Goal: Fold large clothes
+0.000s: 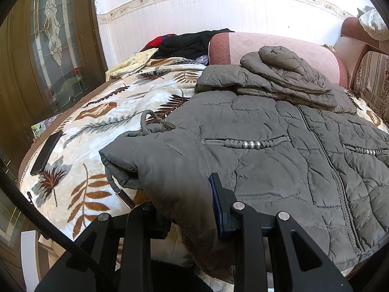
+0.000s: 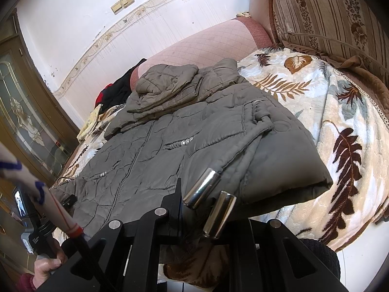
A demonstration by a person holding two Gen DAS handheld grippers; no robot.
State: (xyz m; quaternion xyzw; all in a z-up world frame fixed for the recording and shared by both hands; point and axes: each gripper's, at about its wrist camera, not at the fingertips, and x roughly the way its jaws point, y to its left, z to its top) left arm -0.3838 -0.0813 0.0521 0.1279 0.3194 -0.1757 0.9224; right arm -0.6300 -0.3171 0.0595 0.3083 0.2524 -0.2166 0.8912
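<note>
Both grippers clamp the grey quilted jacket's [image 1: 267, 141] hem on the leaf-print blanket [image 1: 102, 112]: left gripper [image 1: 189, 209] narrowly pinching padding between its jaws, right gripper [image 2: 194, 209] shut on fabric beside two metal cord ends [image 2: 201, 188], likely next lifting toward the folded hood [image 2: 167, 82].

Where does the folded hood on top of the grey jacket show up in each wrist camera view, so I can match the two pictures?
Left wrist view: the folded hood lies upper right of centre, on the jacket's far end, against the pink sofa arm.
Right wrist view: the hood sits upper left of centre, again on the jacket's far end.
Shared landmark: the pink sofa arm right behind it in both.
</note>
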